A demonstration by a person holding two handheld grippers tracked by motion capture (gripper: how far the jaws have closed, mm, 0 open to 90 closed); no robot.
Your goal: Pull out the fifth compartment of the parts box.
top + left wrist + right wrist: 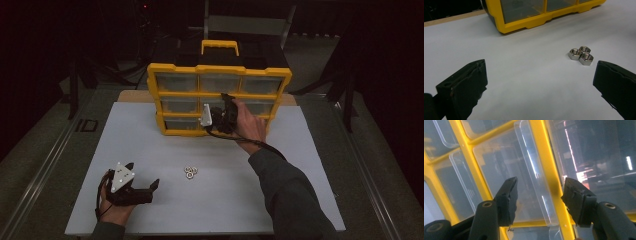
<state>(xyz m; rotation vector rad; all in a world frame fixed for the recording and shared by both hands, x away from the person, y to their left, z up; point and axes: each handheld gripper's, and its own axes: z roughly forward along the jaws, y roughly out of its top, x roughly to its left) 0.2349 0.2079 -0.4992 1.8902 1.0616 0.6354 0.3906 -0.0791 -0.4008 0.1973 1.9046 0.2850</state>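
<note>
1. yellow plastic frames the drawer cabinet, which stands upright at the far edge of the white worktop, with a yellow carry handle on top and clear drawers in three rows.
2. the right gripper is held up against the cabinet's front, at the middle row, by the person's right hand.
3. in the right gripper view its two black fingers stand partly apart, one on each side of the clear pull lip of a drawer; the lip lies between them, and the fingers do not press on it.
4. the left gripper rests low on the near left of the worktop, in the person's left hand, grey three-cornered plate on top.
5. its fingers are wide apart with nothing between them.
6. three steel hex nuts lie in a tight cluster on the bare worktop, touching one another, between the left gripper and the cabinet and well apart from both.
7. in the left gripper view the nuts sit ahead of the fingers, nearer the right-hand one.
</note>
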